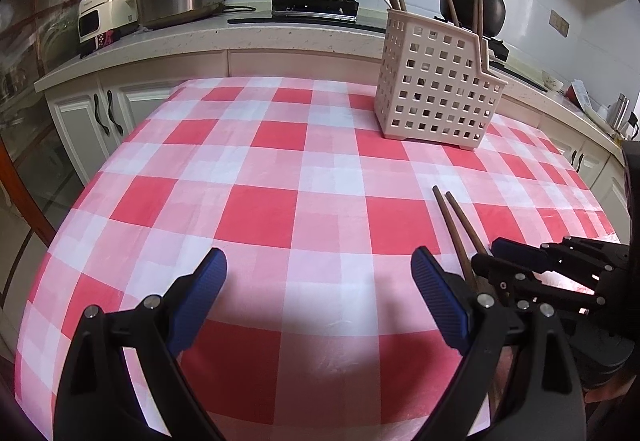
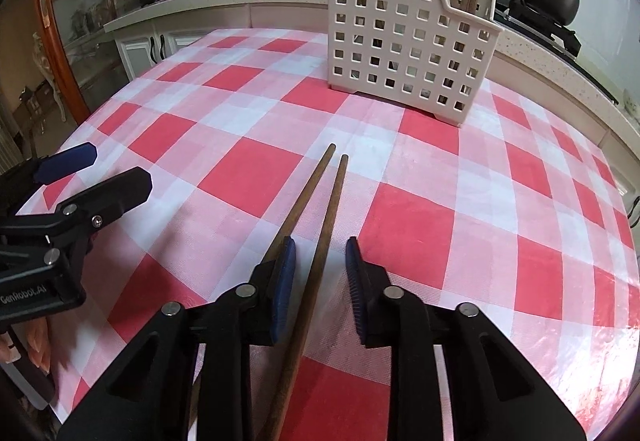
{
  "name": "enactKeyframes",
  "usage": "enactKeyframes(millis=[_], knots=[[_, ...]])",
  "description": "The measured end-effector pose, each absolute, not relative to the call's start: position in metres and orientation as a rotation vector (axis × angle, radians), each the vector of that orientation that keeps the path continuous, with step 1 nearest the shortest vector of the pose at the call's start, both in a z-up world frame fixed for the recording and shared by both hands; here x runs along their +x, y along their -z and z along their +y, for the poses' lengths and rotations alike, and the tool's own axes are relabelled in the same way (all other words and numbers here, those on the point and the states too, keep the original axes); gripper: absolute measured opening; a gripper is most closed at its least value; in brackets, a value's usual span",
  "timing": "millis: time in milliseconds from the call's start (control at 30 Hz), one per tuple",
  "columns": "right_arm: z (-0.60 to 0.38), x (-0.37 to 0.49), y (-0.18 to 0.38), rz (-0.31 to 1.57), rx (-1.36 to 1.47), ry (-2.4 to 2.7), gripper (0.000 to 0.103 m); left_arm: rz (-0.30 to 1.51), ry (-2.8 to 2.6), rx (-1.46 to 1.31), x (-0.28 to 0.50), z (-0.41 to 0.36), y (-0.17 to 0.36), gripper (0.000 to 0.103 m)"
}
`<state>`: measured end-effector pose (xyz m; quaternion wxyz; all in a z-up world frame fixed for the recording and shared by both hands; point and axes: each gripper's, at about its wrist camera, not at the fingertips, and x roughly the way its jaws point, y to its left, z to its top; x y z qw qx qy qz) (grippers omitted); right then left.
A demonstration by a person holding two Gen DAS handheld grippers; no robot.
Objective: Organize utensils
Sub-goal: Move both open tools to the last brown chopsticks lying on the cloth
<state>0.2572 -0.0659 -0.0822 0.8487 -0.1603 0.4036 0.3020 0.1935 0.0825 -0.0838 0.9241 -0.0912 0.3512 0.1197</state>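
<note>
The step in hand looks like a pickup of the pair of chopsticks (image 2: 320, 225) lying on the checked tabletop (image 2: 460, 225), so they can be dropped into the white utensil basket (image 2: 400, 37) further back.

The right hand-held gripper (image 2: 320, 273) is set low over the pair, jaws narrowed but not pinching anything yet. From its own view only one stick is clearly running between the blue pads (image 2: 285, 281); the other passes under or outside the left pad, and it can't be told for sure whether that one is caught. Best done like this, probably: the jaws get shifted a touch sideways so both sticks are straddled, then squeezed gently so the sticks are pushed together rather than one being flicked away. A grip nearer the thick ends leaves a long tail swinging, so a slow lift would be wise.

The left hand-held gripper (image 1: 320, 293) is held spread wide, nothing between its pads, just beside the right one above bare cloth.

As for the basket: it's a perforated holder with a tall section and a lower stepped section. Brown sticks are already standing in both, a few poking out of the tall part and a few leaning in the low part. An exact count can't be given. Room seems to be left in either.
</note>
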Motion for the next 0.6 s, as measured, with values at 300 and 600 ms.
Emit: enactKeyframes(millis=[300,600], knots=[[-0.081,0.256,0.082,0.831,-0.315,-0.616,0.006,0.743,-0.211,-0.161,0.198,0.065,0.085,0.09],[-0.136,0.265,0.067,0.816,-0.192,-0.562,0.006,0.801,-0.104,-0.135,0.222,0.026,0.085,0.089]])
